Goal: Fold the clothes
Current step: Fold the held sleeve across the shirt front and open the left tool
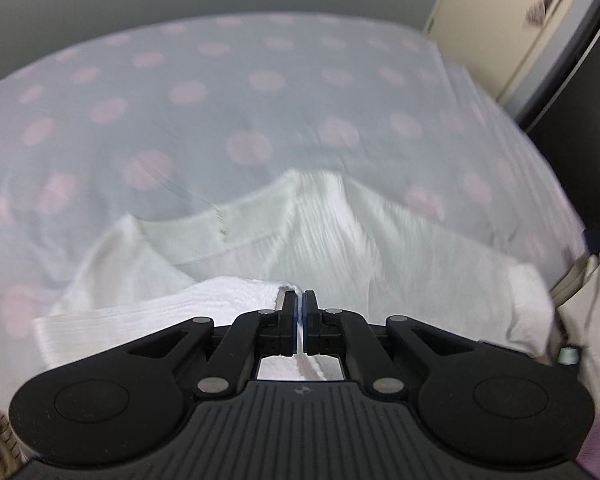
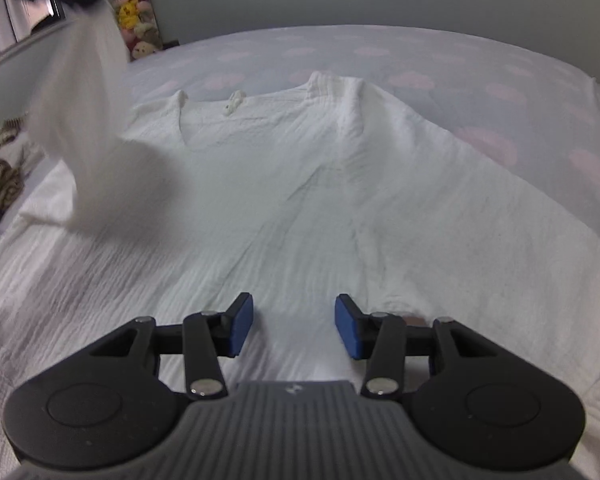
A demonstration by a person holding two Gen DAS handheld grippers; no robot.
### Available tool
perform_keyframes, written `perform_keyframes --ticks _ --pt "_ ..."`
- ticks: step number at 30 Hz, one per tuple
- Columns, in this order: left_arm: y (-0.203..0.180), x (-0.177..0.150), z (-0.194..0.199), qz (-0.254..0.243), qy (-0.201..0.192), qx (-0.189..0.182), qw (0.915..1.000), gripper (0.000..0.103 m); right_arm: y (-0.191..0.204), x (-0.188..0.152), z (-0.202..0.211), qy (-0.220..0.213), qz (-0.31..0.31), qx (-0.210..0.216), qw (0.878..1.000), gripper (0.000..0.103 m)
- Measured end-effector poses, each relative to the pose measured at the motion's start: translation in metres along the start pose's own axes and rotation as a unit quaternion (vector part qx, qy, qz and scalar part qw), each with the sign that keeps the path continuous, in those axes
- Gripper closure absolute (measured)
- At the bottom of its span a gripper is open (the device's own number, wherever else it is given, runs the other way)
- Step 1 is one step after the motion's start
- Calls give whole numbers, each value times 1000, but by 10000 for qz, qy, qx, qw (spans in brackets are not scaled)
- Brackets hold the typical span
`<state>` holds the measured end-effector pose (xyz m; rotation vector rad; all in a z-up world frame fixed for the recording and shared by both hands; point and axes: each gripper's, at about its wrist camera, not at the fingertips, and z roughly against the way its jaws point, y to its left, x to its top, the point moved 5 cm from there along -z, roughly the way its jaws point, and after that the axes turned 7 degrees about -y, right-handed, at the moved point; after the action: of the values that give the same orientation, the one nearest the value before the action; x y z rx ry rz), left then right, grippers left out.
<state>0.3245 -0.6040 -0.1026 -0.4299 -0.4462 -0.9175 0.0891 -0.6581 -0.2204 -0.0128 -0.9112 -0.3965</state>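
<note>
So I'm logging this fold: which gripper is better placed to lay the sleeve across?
Left: the left gripper is already shut on the white shirt fabric. The right gripper hangs open, holding nothing.

Both wrist views look steeply down, close over one white garment (image 2: 300,184).

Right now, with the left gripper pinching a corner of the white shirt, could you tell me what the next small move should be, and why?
Probably carry the pinched fabric across and lay it on the shirt's body. The left gripper is shut on an edge of the white shirt, and the lifted part hangs above the bed at the shirt's left side. The right gripper hovers open over the body, holding nothing.
</note>
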Motion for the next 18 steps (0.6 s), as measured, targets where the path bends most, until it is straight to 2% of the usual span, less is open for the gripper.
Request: perform_keyframes --ticks 4,6,8,11,18 --pt "-12 -10 -39 22 189 -67 9998 102 0 3 0 -147 0 101 9998 54" --pt "-16 -11 -50 10 225 -82 9997 97 0 3 0 -152 27 120 9998 54" --pt "-19 -15 -56 2 260 -75 9996 88 0 4 0 -175 31 113 9998 55" --pt "-19 -29 -56 -19 280 -60 9996 84 -4 8 3 -263 -53 107 9996 58" --pt "-4 -79 -61 250 421 71 9988 84 -7 7 1 -188 -97 80 9997 60"
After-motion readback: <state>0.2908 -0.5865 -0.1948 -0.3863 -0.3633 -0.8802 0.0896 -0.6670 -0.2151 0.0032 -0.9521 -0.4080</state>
